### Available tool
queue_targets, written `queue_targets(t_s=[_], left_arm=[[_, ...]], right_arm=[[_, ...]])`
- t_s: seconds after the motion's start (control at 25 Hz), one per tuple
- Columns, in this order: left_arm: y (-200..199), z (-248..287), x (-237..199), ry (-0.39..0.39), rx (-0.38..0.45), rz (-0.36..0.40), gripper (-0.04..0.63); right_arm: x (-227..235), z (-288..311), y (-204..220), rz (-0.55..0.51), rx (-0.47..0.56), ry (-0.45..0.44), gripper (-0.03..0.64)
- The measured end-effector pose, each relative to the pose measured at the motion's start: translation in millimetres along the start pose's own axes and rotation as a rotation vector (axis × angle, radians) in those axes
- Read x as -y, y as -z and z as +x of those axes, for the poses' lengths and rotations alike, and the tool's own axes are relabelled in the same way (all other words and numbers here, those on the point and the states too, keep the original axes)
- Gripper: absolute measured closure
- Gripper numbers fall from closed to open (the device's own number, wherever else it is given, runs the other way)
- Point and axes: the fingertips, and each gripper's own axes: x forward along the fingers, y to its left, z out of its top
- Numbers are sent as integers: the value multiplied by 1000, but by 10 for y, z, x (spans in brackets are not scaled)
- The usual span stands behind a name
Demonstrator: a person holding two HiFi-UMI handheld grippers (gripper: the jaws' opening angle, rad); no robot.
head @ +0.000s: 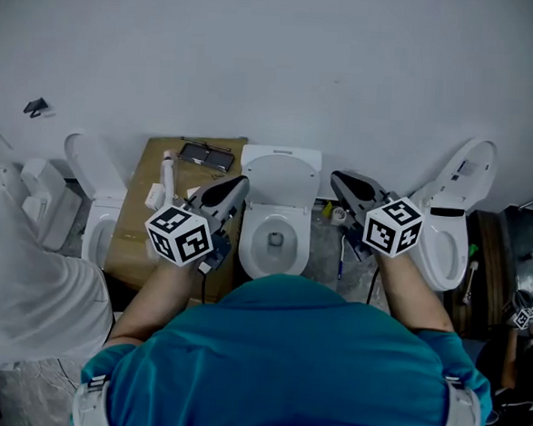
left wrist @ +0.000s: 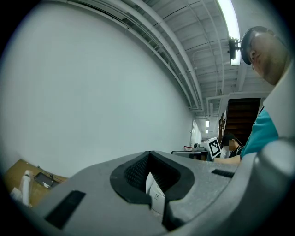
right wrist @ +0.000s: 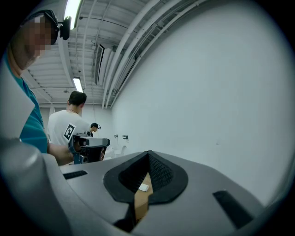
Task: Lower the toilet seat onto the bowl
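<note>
The white toilet (head: 276, 240) stands straight ahead of me in the head view, its bowl open to the top. A white lid or seat (head: 282, 178) leans up against the tank behind it. I cannot tell whether a seat ring lies on the rim. My left gripper (head: 235, 187) is held left of the bowl, shut and with nothing in it. My right gripper (head: 343, 179) hovers right of the bowl, also shut and holding nothing. Neither touches the toilet. In the left gripper view the left gripper (left wrist: 150, 155) faces the wall; the right gripper (right wrist: 148, 155) does the same.
A cardboard box (head: 141, 224) with a few small items stands left of the toilet. Beyond it is a second toilet (head: 100, 226). A third toilet (head: 446, 240) with its lid up stands on the right. A person in white (head: 25, 282) is at the far left.
</note>
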Motion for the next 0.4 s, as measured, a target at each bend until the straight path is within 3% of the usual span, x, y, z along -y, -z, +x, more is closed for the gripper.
queue_targets(t_s=[0.4], left_arm=[[-41,-28,-7,-1,4,7,592]], right_arm=[[-13,69,-11,-6,-5,-14,618]])
